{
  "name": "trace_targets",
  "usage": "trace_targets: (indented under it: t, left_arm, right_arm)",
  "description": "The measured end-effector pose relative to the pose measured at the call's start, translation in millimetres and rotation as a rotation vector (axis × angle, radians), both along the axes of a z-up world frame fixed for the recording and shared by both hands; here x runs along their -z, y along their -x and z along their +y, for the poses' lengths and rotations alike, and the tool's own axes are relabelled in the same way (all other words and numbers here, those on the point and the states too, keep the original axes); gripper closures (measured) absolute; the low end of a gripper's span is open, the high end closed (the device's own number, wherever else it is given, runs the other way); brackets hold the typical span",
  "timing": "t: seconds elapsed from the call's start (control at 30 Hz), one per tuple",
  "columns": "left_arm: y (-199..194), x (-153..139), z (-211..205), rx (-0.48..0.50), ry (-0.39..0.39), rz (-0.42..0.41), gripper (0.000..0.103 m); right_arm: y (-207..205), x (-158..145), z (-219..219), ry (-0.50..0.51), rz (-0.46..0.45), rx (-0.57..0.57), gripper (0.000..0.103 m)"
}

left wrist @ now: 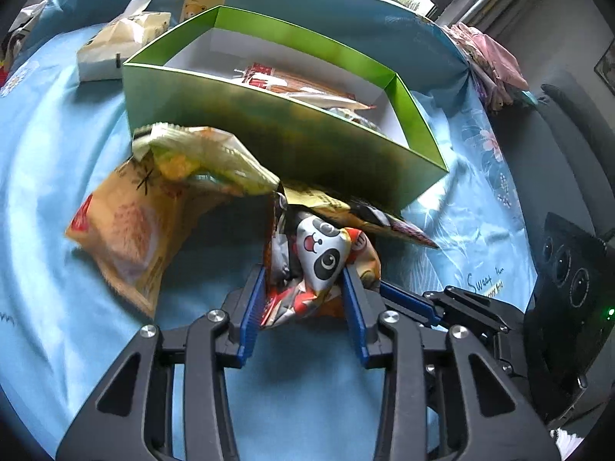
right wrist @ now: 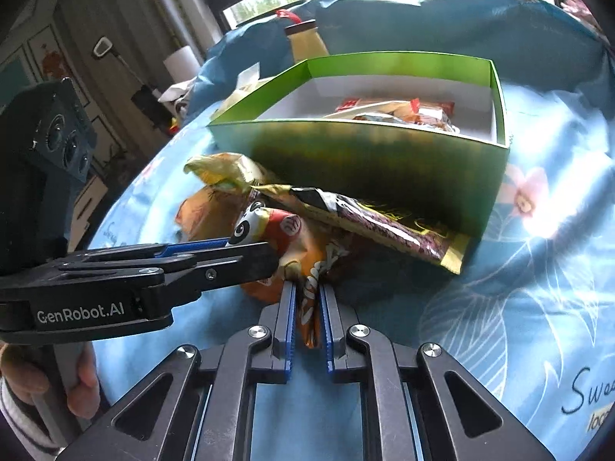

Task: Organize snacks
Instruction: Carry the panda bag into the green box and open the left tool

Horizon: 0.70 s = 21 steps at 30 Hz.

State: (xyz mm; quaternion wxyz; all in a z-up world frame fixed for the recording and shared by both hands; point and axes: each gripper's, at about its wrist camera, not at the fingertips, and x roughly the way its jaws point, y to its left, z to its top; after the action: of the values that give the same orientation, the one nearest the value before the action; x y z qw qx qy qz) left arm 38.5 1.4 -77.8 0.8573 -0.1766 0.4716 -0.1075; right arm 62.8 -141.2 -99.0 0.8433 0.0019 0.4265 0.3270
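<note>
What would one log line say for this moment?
left gripper: shut on panda snack pack | right gripper: shut on orange snack pack | green box: holds snacks

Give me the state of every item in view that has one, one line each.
left tool: shut on the panda packet.
right tool: shut on the orange packet.
panda packet: pinched, crumpled.
orange packet: edge pinched, hanging off the pile.
green box: open, upright, snacks inside.
brown bar packet: lying against the box's front wall.
bottle: upright, capped, behind the box.
</note>
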Motion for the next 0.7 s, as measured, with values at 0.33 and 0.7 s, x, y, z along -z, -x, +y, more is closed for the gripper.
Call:
trace_targets:
  t: [0.33, 0.7]
  left_arm:
    - [42.0, -28.4, 2.1, -0.013, 0.032, -0.062, 0.066]
    - [67.2, -54.6, 8.7, -0.045, 0.036, -0.123, 0.066]
  right_arm:
    - [28.9, -23.0, -6.3, -0.050, -0.028, -0.034, 0.091]
    - [53.0, -54.4, -2.2, -0.078, -0.096, -0.077, 0.091]
